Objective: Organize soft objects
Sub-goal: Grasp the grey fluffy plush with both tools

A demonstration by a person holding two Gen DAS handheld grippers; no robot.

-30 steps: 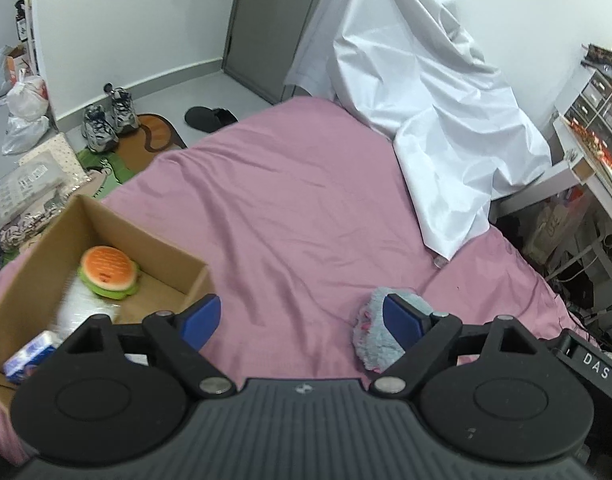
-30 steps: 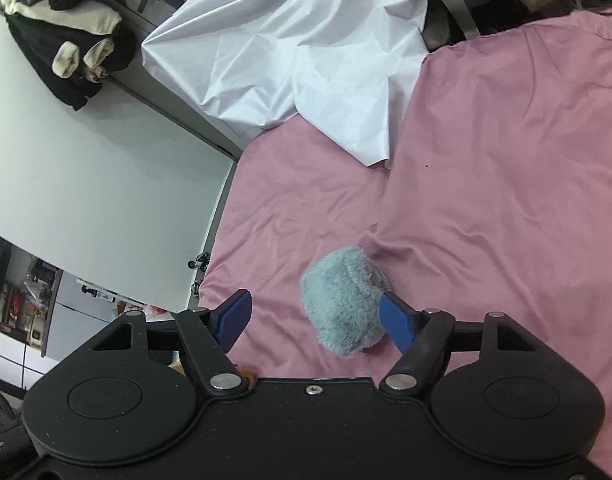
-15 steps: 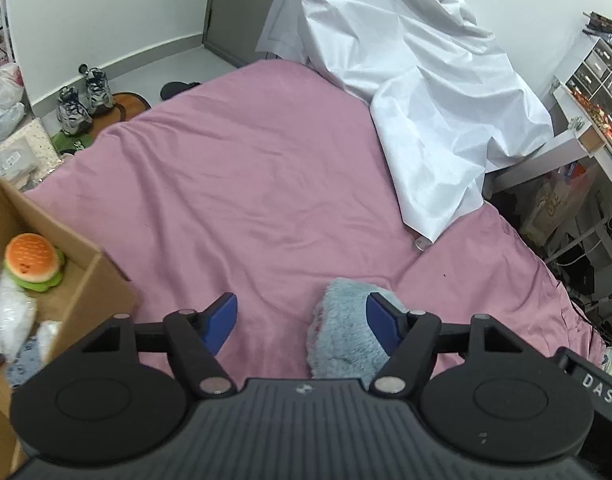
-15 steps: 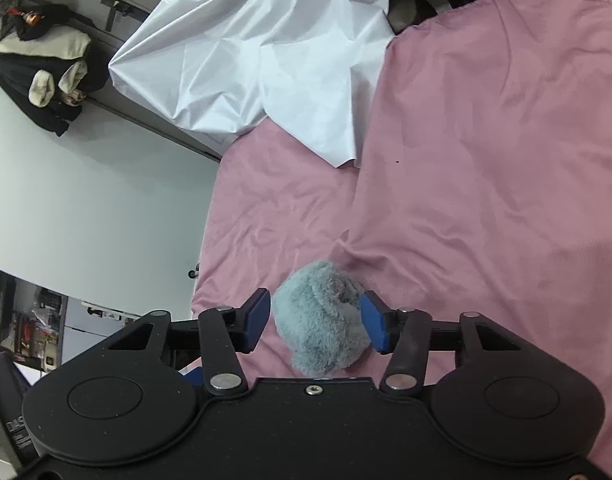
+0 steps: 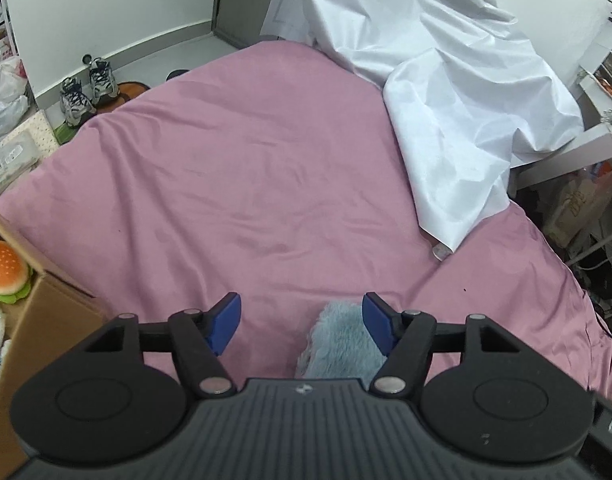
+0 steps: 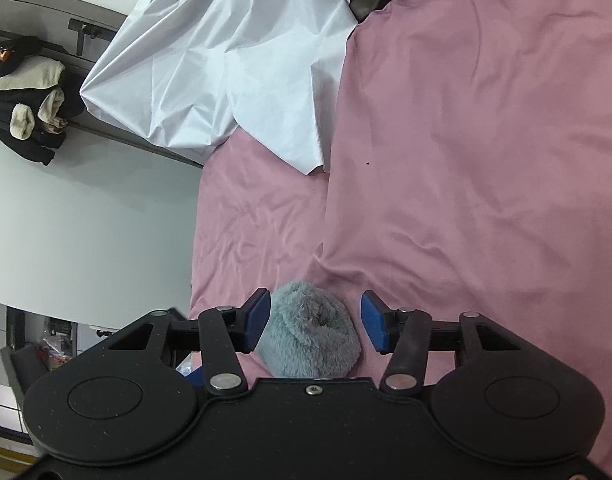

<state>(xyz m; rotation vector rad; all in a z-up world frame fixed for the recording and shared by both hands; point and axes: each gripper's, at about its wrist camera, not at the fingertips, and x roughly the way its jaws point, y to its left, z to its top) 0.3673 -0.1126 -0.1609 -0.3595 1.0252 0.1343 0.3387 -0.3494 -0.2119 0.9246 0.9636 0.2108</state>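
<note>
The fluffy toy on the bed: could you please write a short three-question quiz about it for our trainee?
1. True or false: the fluffy toy lies inside the box.
2. The bedcover under it is: A green, B pink, C white.
3. Which toy is in the box?
Key: 1 false, it lies on the bedcover; 2 B; 3 the burger.

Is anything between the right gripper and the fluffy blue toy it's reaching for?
Nothing visible. The fluffy blue toy already lies between the right gripper's open jaws on the pink sheet, neither pad clearly pressing it.
</note>
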